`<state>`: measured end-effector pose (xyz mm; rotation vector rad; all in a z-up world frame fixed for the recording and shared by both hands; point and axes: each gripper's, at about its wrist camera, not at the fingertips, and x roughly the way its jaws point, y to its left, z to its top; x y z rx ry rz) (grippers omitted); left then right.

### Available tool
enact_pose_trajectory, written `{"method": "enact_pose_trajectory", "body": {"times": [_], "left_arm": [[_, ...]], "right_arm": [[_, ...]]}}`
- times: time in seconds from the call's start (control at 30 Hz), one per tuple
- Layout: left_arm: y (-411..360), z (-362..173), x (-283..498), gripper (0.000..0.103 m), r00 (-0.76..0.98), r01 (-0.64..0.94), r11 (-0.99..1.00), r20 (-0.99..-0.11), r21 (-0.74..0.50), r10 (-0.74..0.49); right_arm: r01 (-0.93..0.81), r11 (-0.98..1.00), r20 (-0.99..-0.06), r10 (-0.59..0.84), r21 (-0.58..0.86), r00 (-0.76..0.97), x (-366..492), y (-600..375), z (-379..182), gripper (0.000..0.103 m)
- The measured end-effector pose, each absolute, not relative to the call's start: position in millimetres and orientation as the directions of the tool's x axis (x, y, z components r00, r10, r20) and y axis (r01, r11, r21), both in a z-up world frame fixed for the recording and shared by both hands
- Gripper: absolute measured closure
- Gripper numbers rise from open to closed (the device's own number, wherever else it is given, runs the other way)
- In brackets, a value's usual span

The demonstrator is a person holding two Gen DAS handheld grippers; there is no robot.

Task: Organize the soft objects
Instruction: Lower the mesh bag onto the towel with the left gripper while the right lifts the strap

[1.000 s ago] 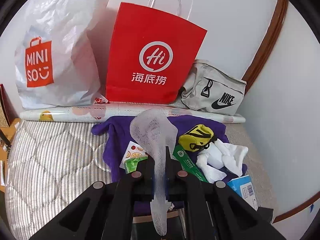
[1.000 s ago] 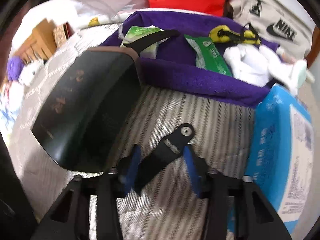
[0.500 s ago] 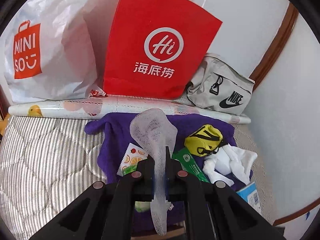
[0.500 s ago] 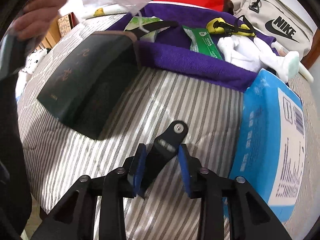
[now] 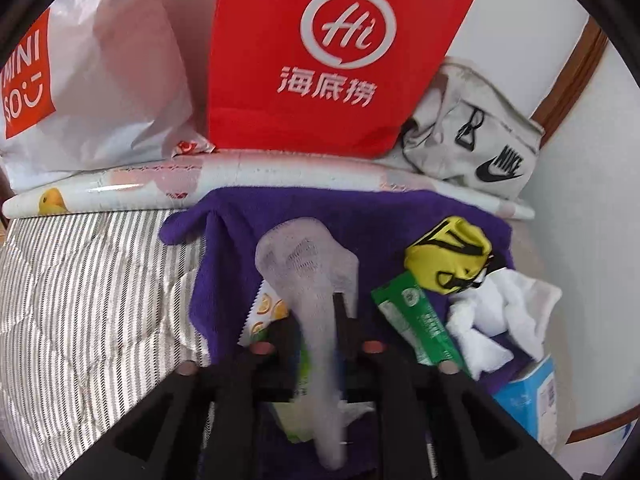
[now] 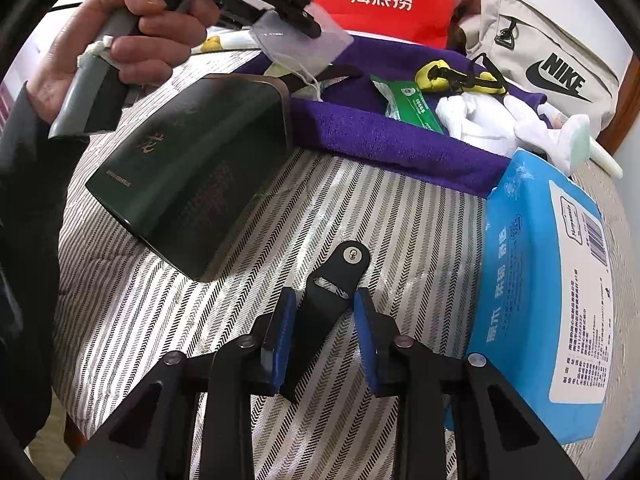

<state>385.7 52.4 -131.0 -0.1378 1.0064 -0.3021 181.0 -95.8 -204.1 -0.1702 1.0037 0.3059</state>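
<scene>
A white mesh cloth [image 5: 304,264] hangs between the fingers of my left gripper [image 5: 316,312], just above the purple towel [image 5: 360,220]. The jaws are opening and the cloth's blurred tail sags loose. A yellow pouch [image 5: 448,256], a green packet [image 5: 416,328] and white socks [image 5: 500,312] lie on the towel. In the right wrist view my right gripper [image 6: 325,300] is low over the striped mattress [image 6: 400,220]. Its blue pads are closing around a black strap end [image 6: 344,264] and do not press it. A hand [image 6: 132,32] holds the left gripper [image 6: 296,20] at the top.
A red paper bag [image 5: 340,60], a white Miniso bag [image 5: 100,80] and a grey Nike bag [image 5: 480,140] stand against the wall behind a rolled mat [image 5: 120,192]. A dark book [image 6: 192,168] lies left of the strap. A blue tissue pack [image 6: 540,280] lies to its right.
The left gripper has dropped closer to the purple towel and its fingers have parted around the mesh cloth. The right pads have drawn in toward the strap. The left hand has entered the right view.
</scene>
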Motion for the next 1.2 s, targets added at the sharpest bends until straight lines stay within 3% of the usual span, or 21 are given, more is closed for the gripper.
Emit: {"method": "enact_pose_trajectory", "body": {"times": [0.17,0.33,1.0,1.2], "left_arm": [[53.6,-132.1,386.9,0.056,0.491,0.176,0.957,-0.822,-0.231,-0.289],[53.4,-125.2,381.9,0.049,0.514,0.178,0.966,-0.819,-0.188,-0.254],[61.8,-97.3,313.5,0.048,0.566,0.174,0.975,-0.795,-0.141,-0.216],[65.4,-92.3,280.1,0.039,0.576,0.167,0.974,-0.787,-0.153,-0.222]], "right_arm": [[-0.331,0.943,-0.846,0.189,0.016,0.498,181.0,-98.0,-203.7,0.076],[-0.331,0.943,-0.846,0.211,0.043,0.490,184.3,-100.6,-202.6,0.079],[-0.341,0.937,-0.839,0.248,0.080,0.483,135.5,-112.6,-190.6,0.080],[-0.336,0.938,-0.834,0.253,0.087,0.491,110.3,-124.0,-186.3,0.080]]}}
